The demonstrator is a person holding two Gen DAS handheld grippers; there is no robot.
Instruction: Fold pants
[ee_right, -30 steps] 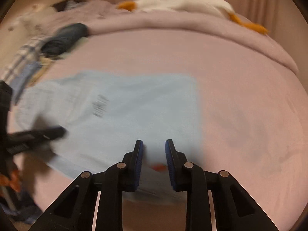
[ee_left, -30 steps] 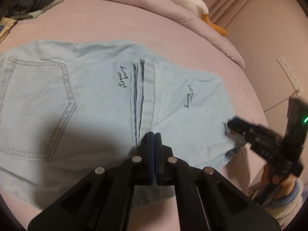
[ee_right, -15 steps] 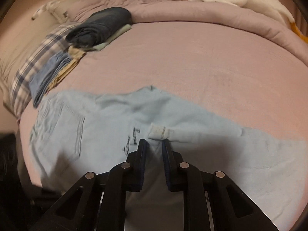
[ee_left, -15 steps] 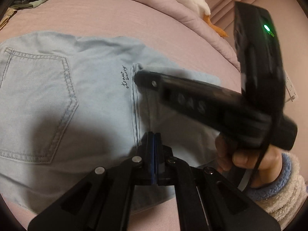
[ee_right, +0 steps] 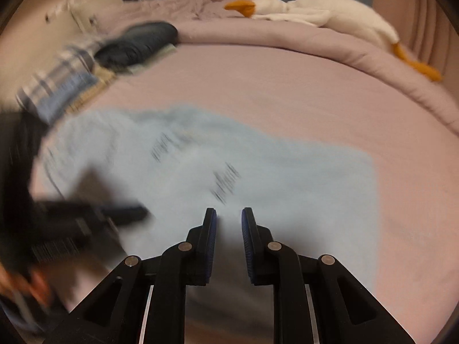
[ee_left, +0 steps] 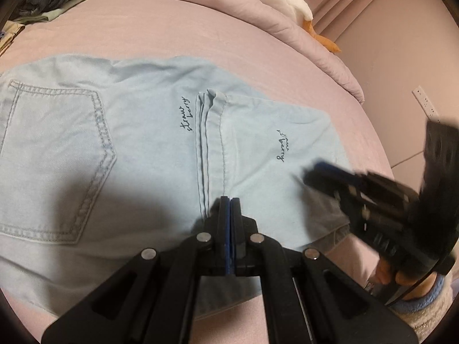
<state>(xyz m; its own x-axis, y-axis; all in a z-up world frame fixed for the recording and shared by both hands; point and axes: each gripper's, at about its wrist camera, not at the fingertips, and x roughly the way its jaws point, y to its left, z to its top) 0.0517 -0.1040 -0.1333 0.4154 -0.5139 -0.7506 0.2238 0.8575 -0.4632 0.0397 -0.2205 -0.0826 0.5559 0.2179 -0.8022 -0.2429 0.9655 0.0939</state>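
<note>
Pants (ee_left: 137,149): light blue denim, folded, flat on pink bed sheet (ee_left: 178,31). Back pocket left; hems stacked mid-cloth.
Left gripper (ee_left: 229,200): jaws pressed together, tips just over the near end of the hems; whether cloth is pinched cannot be told.
Right gripper (ee_right: 228,215): jaws spread, holding nothing, above the pants' near edge.
Script: "strawberry", printed twice.

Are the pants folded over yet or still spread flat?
Folded once: the pants have their leg hems lying back across the seat beside the rear pocket.
</note>
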